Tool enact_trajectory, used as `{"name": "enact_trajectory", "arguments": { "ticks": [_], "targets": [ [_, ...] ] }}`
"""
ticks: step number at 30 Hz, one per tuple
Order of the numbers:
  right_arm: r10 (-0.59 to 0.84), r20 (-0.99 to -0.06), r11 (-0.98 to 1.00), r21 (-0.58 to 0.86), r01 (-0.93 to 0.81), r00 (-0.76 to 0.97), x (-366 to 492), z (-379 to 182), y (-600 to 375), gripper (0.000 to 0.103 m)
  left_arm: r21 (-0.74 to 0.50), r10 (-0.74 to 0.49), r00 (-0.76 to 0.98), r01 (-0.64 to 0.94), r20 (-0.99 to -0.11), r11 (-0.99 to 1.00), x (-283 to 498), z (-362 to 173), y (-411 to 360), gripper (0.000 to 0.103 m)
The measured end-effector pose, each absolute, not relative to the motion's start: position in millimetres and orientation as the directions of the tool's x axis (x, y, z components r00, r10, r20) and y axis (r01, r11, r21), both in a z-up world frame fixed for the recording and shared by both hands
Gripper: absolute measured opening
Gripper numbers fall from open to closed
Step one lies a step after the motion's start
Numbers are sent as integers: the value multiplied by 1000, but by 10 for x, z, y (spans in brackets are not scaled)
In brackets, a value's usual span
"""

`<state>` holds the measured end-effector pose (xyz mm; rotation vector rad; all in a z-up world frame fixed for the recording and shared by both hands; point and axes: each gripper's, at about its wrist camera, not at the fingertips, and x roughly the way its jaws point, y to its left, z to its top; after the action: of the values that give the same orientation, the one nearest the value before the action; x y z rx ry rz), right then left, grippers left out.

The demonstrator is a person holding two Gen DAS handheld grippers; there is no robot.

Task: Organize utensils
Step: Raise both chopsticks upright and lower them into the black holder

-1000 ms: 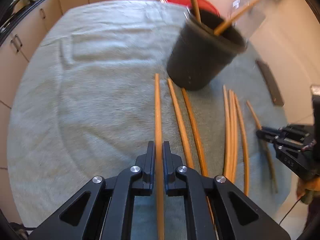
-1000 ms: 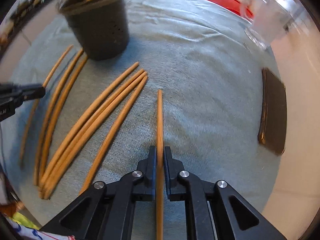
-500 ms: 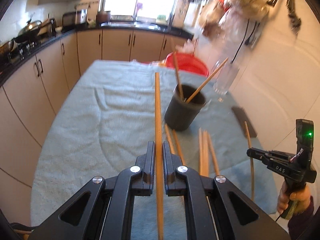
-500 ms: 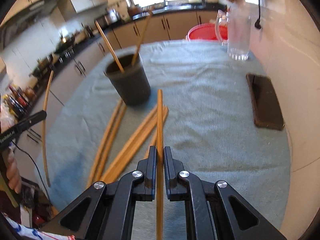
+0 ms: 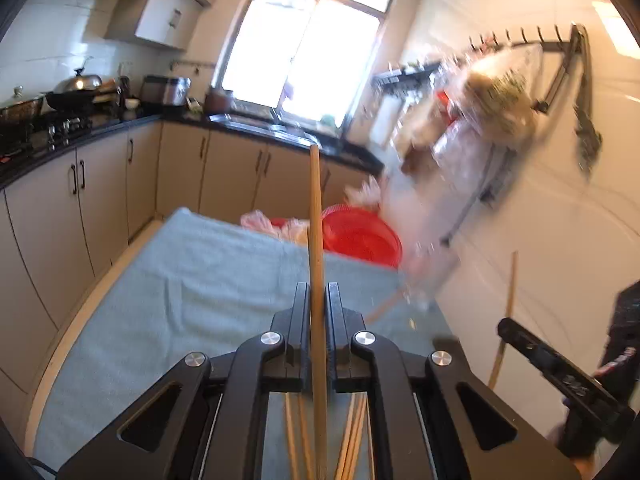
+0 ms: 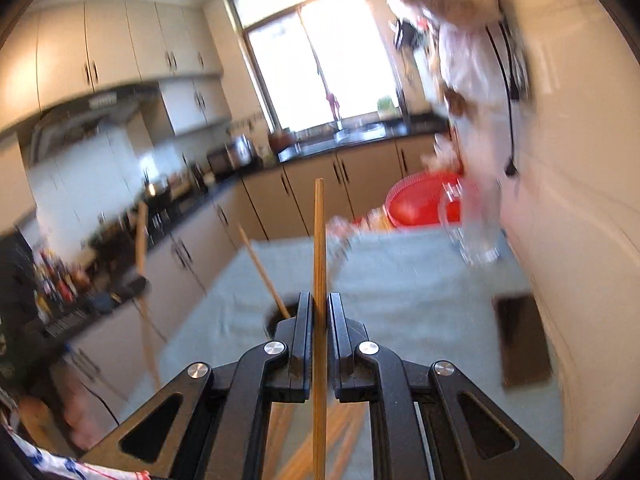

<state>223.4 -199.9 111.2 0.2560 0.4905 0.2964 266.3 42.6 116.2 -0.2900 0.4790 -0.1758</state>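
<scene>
Left gripper (image 5: 318, 296): your jaws clamp one chopstick (image 5: 316, 220), as a second ago; it juts forward between the fingers.
Right gripper (image 6: 319, 306): closed on its own chopstick (image 6: 319, 240), same grip as before.
Change in height: you have lifted both sticks off the green cloth (image 5: 192, 280); earlier each lay flat on it in the jaws.
Change in aim: both cameras looked down at the cloth a second ago; now they face the window and cabinets.
Loose chopsticks (image 5: 352, 440): on the cloth beneath your left gripper, seen through its frame.
Black holder (image 6: 280, 316): its rim peeks out just behind your right fingers, one stick (image 6: 262, 272) leaning in it.
Other hand's view: your right gripper (image 5: 560, 376) shows at the left camera's right edge, its stick (image 5: 506, 320) raised.
Red basin (image 5: 360, 236): at the far end of the cloth.
</scene>
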Motion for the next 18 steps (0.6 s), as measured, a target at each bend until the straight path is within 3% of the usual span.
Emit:
{"name": "enact_trajectory", "arguments": {
  "ticks": [9,18],
  "targets": [
    [274,-243,944,252,-212,931,2943,1375,-1557,7,-333,-214,920,99,-329,938,3423,1319,254,7],
    [259,-224,945,262,-198,940,3345,1133,-1414,7,-307,-205,917,97,-343,947,3849,1020,42,7]
  ]
}}
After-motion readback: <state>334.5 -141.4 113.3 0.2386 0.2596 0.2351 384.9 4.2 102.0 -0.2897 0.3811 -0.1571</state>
